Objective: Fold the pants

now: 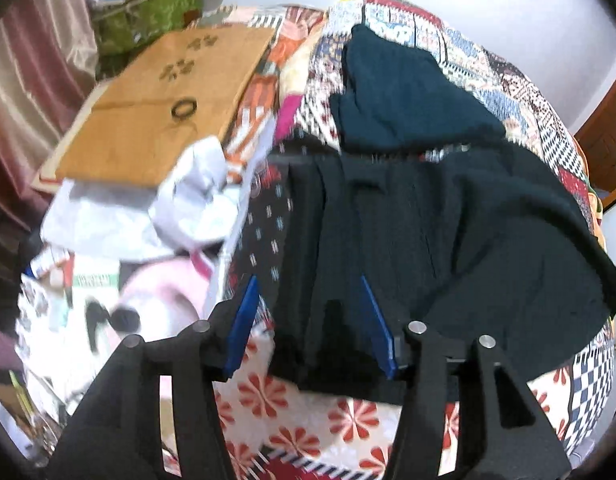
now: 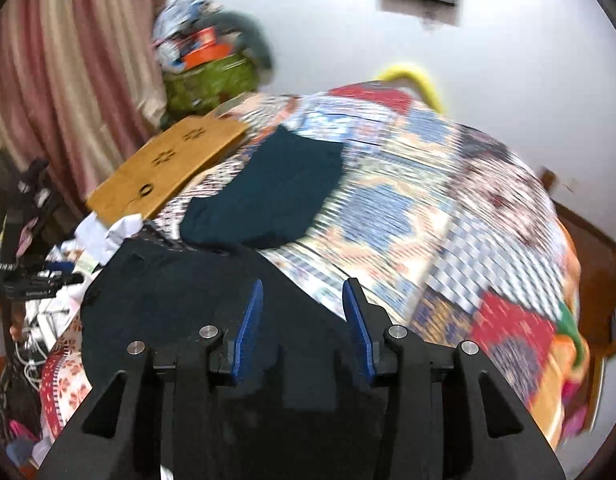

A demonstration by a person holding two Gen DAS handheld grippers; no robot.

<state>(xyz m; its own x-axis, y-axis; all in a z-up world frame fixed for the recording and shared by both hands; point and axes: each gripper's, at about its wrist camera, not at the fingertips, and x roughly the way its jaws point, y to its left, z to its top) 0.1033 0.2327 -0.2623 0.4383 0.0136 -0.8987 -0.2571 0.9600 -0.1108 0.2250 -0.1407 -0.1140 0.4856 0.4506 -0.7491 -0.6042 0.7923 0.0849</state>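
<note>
Fingers of the left gripper point(image 1: 310, 316), blue-padded, stand apart above the near edge of the dark pants point(image 1: 448, 248); the fabric lies below and between them, and neither pad presses on it. The right gripper point(image 2: 303, 320) likewise shows its blue fingers point(image 2: 249, 332) parted to a moderate gap, with pants cloth point(image 2: 179, 292) beneath and no grip on it. Both views are smeared by motion.

Pants lie spread in a broad, flattened heap on the bed, over a patchwork quilt point(image 1: 508, 92) of red, blue, white and checked panels. A panel of red flowers on white point(image 1: 267, 396) shows at the near edge, under the left gripper. Beyond the pants, touching or just beside their far edge, rests a smaller dark teal folded garment point(image 1: 404, 96); whether it overlaps the pants cannot be told.

Left of the pants lie crumpled white cloth point(image 1: 195, 200) and a pink soft item point(image 1: 163, 284), among printed papers. Farther back, a brown cardboard sheet point(image 1: 159, 112) lies flat at the bed's left side, bearing a small dark ring point(image 1: 183, 109). Behind it stands a green bag point(image 1: 147, 20) stuffed with mixed items, against a pink curtain point(image 2: 67, 80). A white wall point(image 2: 388, 40) closes the background, and a yellow curved object point(image 2: 412, 80) shows at the quilt's far edge.
</note>
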